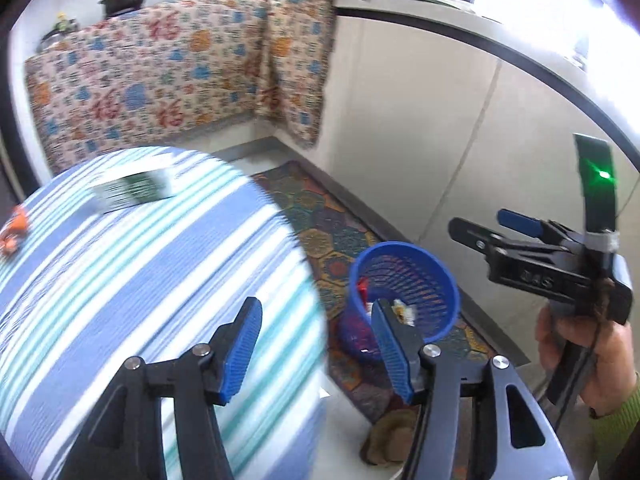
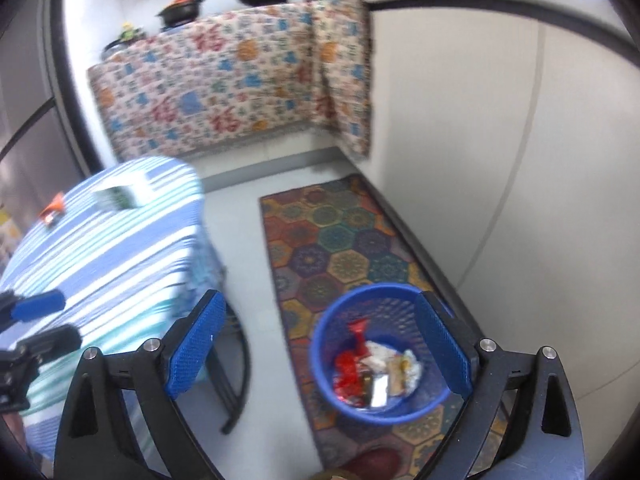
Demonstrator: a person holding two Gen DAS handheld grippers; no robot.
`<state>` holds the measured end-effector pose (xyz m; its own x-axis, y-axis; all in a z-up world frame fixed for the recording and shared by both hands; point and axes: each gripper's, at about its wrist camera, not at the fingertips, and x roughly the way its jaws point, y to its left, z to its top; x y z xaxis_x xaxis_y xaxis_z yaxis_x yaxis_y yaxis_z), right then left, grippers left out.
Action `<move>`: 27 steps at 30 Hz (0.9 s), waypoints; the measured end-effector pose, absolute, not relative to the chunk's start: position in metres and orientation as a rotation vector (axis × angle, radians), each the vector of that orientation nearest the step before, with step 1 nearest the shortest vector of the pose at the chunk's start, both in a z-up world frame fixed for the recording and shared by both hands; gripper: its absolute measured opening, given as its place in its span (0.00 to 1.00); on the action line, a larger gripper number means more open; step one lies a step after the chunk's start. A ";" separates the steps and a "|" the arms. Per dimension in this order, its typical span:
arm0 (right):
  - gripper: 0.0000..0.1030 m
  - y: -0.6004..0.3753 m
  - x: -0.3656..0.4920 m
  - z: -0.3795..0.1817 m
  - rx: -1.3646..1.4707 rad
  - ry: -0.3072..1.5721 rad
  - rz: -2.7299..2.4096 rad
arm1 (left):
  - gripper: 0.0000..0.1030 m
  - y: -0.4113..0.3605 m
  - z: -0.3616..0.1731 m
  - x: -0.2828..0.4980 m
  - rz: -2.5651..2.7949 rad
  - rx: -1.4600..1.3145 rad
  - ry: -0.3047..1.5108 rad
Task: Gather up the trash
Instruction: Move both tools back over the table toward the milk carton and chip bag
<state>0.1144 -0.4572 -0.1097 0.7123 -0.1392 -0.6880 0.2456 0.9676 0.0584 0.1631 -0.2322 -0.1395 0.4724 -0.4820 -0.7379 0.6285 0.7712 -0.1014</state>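
Perforated plastic basket (image 2: pixel 380 354) (glossy) beside striped cloth (image 2: pixel 120 248)

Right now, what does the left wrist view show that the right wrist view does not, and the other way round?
Only the left wrist view shows the right claw from outside, with the hand holding it. Only the right wrist view looks down into the bin and shows the wrappers on its bottom, and the table's dark legs. Both show the striped table, the green packet and orange scrap on it, the patterned rug, and both claws open and empty.
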 end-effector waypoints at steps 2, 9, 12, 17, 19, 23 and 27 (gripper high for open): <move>0.95 -0.419 0.118 -0.099 0.123 0.742 -0.163 | 0.58 -0.198 -0.139 0.168 -0.634 0.176 0.832; 0.97 -0.298 0.148 -0.091 0.062 0.759 0.010 | 0.58 -0.076 -0.151 0.198 -0.429 0.116 0.841; 0.97 -0.254 0.171 -0.109 0.014 0.809 0.059 | 0.58 -0.025 -0.158 0.215 -0.341 0.084 0.854; 0.97 -0.210 0.216 -0.147 0.018 0.907 0.099 | 0.58 0.041 -0.171 0.240 -0.215 0.039 0.878; 0.97 -0.196 0.229 -0.159 0.017 0.933 0.102 | 0.58 0.056 -0.176 0.251 -0.190 0.023 0.891; 0.97 -0.178 0.252 -0.171 -0.017 0.953 0.099 | 0.58 0.070 -0.183 0.269 -0.167 -0.003 0.916; 0.97 -0.171 0.272 -0.179 -0.042 0.973 0.088 | 0.59 0.071 -0.187 0.287 -0.160 0.006 0.931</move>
